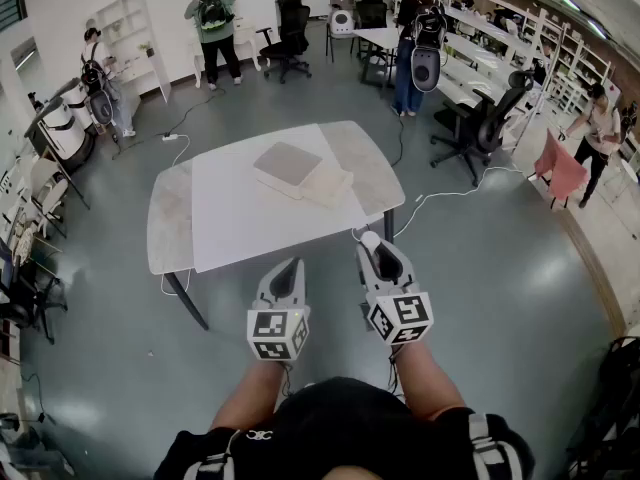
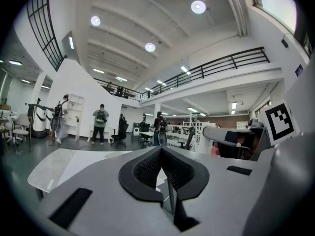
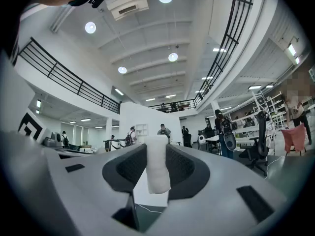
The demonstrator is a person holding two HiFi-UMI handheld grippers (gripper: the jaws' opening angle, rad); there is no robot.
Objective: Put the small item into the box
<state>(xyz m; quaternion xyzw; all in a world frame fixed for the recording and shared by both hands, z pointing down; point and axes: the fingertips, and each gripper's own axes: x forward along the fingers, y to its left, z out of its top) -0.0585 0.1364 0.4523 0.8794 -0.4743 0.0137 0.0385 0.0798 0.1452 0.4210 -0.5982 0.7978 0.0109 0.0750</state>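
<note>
A flat beige box (image 1: 300,171) with a grey lid lies on the far half of the table (image 1: 230,228). Both grippers hover level, side by side, just off the table's near edge. My right gripper (image 1: 371,240) is shut on the small item (image 3: 157,173), a white cloth-like roll that stands upright between the pads (image 3: 181,166) and sticks out above them. My left gripper (image 1: 290,266) holds nothing; in the left gripper view its jaws (image 2: 161,151) meet at the tips. The box is well ahead of both grippers.
The table has a white middle and marbled ends on dark legs. A white cable (image 1: 440,196) runs over the floor on its right. Office chairs (image 1: 485,118), desks, shelves and several standing people (image 1: 212,28) ring the open floor. A pink chair (image 1: 562,168) is far right.
</note>
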